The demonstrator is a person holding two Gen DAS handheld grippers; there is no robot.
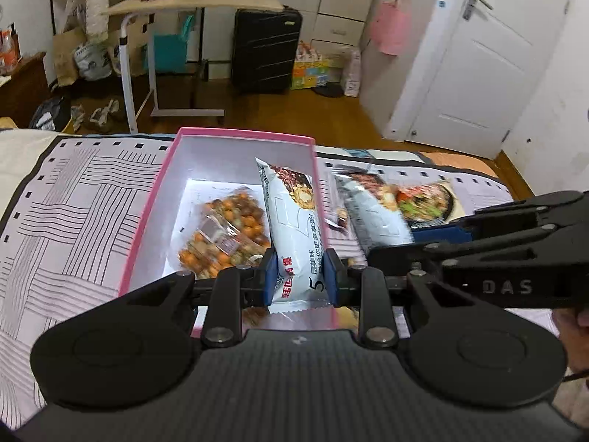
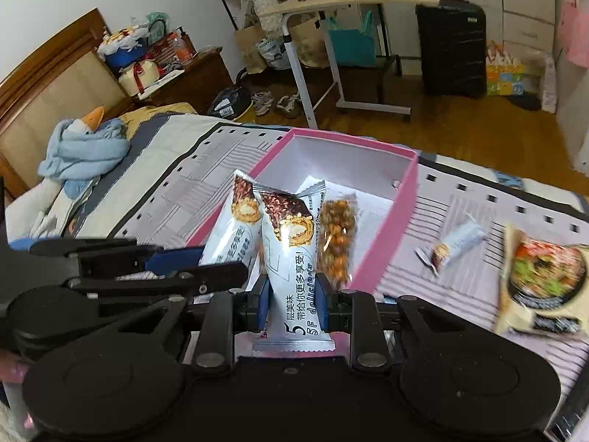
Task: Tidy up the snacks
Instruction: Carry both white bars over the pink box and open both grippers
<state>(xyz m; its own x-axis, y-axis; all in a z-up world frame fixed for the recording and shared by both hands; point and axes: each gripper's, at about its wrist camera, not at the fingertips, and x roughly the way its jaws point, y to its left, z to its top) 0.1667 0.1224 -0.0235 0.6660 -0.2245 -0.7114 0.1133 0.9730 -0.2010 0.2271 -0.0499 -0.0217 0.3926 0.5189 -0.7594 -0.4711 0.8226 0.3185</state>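
Note:
An open pink box (image 1: 147, 213) with a white inside sits on the patterned bedspread, and a clear bag of orange nuts (image 1: 224, 232) lies in it. My left gripper (image 1: 298, 276) is shut on a white-and-blue snack bar (image 1: 291, 217), held over the box's right side. To its right, my right gripper (image 1: 405, 239) carries a second bar (image 1: 375, 213). In the right wrist view my right gripper (image 2: 292, 305) is shut on that bar (image 2: 291, 243) before the box (image 2: 405, 213). The left gripper (image 2: 206, 261) and its bar (image 2: 235, 228) are beside it. The nut bag (image 2: 337, 243) shows behind.
A small snack bar (image 2: 454, 243) and a packet with a bowl picture (image 2: 541, 280) lie on the bedspread right of the box. A plush goose with a blue scarf (image 2: 84, 140) lies far left. Beyond the bed stand a rolling table (image 2: 331, 3) and a black suitcase (image 1: 265, 51).

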